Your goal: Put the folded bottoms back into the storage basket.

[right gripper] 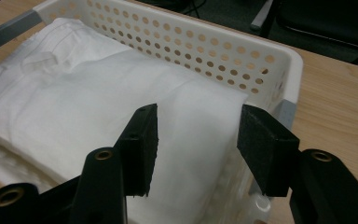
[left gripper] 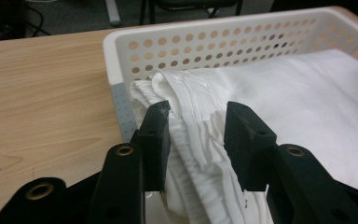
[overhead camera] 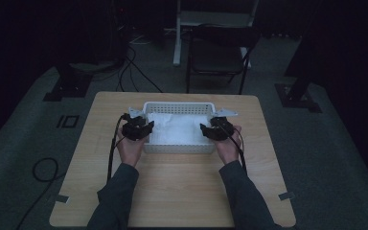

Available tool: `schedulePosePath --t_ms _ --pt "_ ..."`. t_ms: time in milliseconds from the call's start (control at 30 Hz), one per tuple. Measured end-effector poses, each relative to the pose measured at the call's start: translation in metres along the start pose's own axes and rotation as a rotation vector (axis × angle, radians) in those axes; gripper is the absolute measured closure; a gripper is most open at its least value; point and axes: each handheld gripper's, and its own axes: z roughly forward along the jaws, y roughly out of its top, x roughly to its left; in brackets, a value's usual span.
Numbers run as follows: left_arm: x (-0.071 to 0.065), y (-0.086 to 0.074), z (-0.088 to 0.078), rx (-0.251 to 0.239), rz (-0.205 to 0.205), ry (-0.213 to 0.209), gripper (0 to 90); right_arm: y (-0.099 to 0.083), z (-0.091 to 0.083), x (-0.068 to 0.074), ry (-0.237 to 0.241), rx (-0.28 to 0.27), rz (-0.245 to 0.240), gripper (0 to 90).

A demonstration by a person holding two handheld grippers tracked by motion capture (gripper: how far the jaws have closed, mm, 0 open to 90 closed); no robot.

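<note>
My left tongs [left gripper: 193, 140] stand spread around a bunched fold of the white cloth [left gripper: 279, 93] at the basket's left end, and my right tongs [right gripper: 196, 144] gape over its right end. The cloth lies inside the white basket [overhead camera: 178, 107]. Beyond the basket, off the table [overhead camera: 172, 187], stands a dark chair [overhead camera: 218, 52].

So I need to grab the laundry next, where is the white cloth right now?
The folded white cloth lies inside the white perforated basket at the table's far middle in the high view, between the left gripper and right gripper.

Both grippers, left gripper [overhead camera: 143, 128] and right gripper [overhead camera: 210, 130], flank a white basket [overhead camera: 178, 147].
</note>
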Motion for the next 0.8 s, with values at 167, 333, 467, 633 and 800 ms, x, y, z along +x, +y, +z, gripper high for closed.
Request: schedulePosePath --t_ms 167,333,467,633,800 --pt "0.007 -0.009 -0.014 -0.021 -0.021 -0.008 56.4 -0.009 -0.011 -0.005 -0.018 -0.024 0.009 47.4" --pt "0.014 -0.02 -0.024 -0.024 -0.041 -0.015 54.6 -0.02 -0.019 -0.015 -0.02 -0.036 0.049 47.4" --pt "0.016 -0.031 -0.032 -0.037 -0.054 -0.019 53.7 -0.029 -0.024 -0.02 -0.024 -0.035 0.063 47.4" --pt "0.018 -0.042 -0.04 -0.055 -0.044 0.001 53.0 -0.04 -0.03 -0.026 -0.027 -0.034 0.081 46.9" --pt "0.027 -0.056 -0.043 -0.063 -0.054 0.039 51.2 -0.048 -0.035 -0.034 -0.032 -0.039 0.111 46.5"
